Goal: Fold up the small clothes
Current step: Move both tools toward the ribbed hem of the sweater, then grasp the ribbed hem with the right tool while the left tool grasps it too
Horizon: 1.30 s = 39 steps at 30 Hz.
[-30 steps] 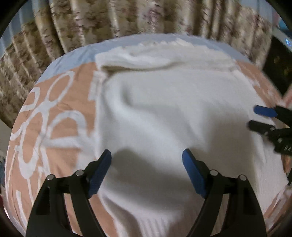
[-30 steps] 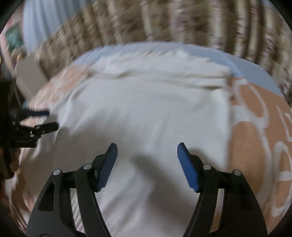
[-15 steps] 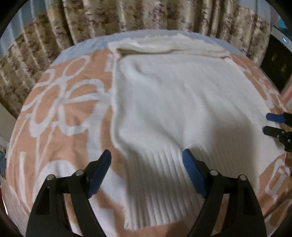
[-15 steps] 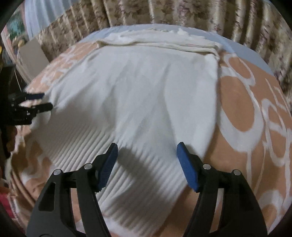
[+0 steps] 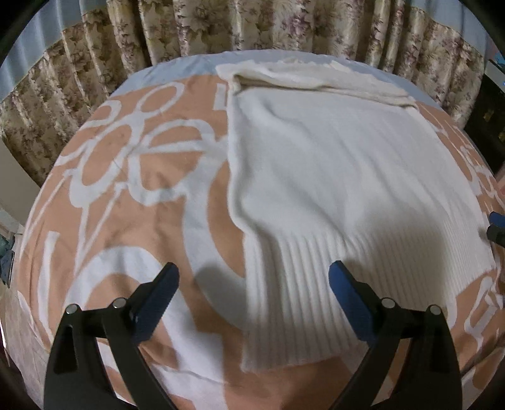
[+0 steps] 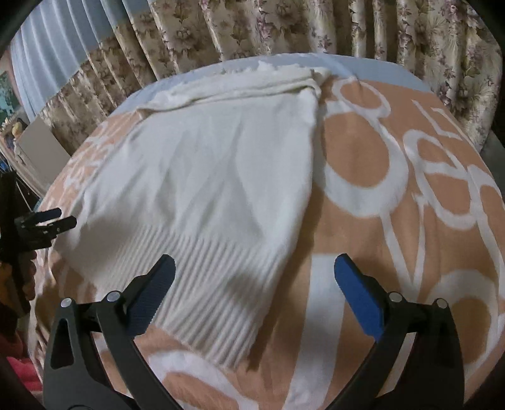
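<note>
A white knit sweater (image 5: 331,176) lies flat on an orange and white patterned blanket (image 5: 132,205), ribbed hem toward me, with folded layers at its far end. It also shows in the right wrist view (image 6: 202,189). My left gripper (image 5: 252,284) is open and empty, hovering over the hem's left corner. My right gripper (image 6: 252,274) is open and empty over the hem's right corner. The left gripper also shows at the left edge of the right wrist view (image 6: 50,219). The right gripper's tips show at the right edge of the left wrist view (image 5: 497,225).
Floral curtains (image 5: 252,28) hang behind the bed's far edge. A pale blue sheet (image 6: 363,63) shows beyond the blanket. Furniture stands at the left of the right wrist view (image 6: 34,151). A dark cabinet (image 5: 486,120) stands at the right.
Both grippers have pulled back toward me from over the sweater's middle to its ribbed hem, and moved apart toward the hem's two corners. The sweater lies flatter.
</note>
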Tool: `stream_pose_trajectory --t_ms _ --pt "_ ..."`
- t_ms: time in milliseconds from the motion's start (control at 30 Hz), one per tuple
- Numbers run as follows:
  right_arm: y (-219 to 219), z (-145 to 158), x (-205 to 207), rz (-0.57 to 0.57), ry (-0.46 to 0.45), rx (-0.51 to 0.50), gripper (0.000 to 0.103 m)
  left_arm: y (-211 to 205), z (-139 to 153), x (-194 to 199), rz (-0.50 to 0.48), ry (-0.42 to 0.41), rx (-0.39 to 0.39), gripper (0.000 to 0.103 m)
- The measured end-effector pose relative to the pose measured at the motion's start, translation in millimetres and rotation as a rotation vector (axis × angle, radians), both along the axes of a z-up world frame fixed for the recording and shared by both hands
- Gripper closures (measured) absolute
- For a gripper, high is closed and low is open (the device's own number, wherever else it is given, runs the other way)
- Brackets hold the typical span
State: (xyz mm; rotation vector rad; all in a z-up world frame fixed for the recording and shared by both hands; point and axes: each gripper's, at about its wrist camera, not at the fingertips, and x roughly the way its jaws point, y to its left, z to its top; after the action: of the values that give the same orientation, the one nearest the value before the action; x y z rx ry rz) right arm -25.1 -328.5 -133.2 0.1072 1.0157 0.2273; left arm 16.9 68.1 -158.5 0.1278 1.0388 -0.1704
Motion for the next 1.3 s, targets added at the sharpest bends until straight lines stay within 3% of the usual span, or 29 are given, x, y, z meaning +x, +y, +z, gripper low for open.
stream_pose_trajectory --t_ms 200,567,667,700,733,800,867,933,1133,1300 --pt "-2 -7 -19 0.013 0.047 0.0 0.021 -1 -12 -8 -0.013 0.062 -0.009 0.007" --pt "10 -10 -23 0.044 0.1 -0.008 0.02 -2 -16 -6 -0.027 0.114 -0.002 0.002" --pt "14 -10 -23 0.045 0.085 -0.025 0.042 -4 -15 -10 -0.031 0.109 -0.003 0.003" --pt "15 -9 -23 0.05 0.078 -0.026 0.056 -4 -14 -11 -0.032 0.104 -0.001 0.003" --pt "14 -9 -22 0.057 0.083 -0.006 0.069 -6 -14 -11 -0.036 0.1 -0.007 0.009" --pt "13 -10 -19 0.068 0.1 0.017 0.074 -10 -11 -15 -0.067 0.084 -0.011 0.019" --pt "15 -10 -18 0.087 0.1 0.019 0.08 -15 -8 -19 -0.103 0.072 -0.008 0.036" --pt "15 -9 -17 0.102 0.1 0.037 0.091 -20 -6 -21 -0.14 0.066 -0.013 0.051" --pt "16 -5 -12 0.138 0.09 0.03 0.093 -20 -2 -13 -0.176 0.056 -0.024 0.085" --pt "18 1 -8 0.151 0.07 0.007 0.093 -28 -1 -8 -0.191 0.048 0.004 0.091"
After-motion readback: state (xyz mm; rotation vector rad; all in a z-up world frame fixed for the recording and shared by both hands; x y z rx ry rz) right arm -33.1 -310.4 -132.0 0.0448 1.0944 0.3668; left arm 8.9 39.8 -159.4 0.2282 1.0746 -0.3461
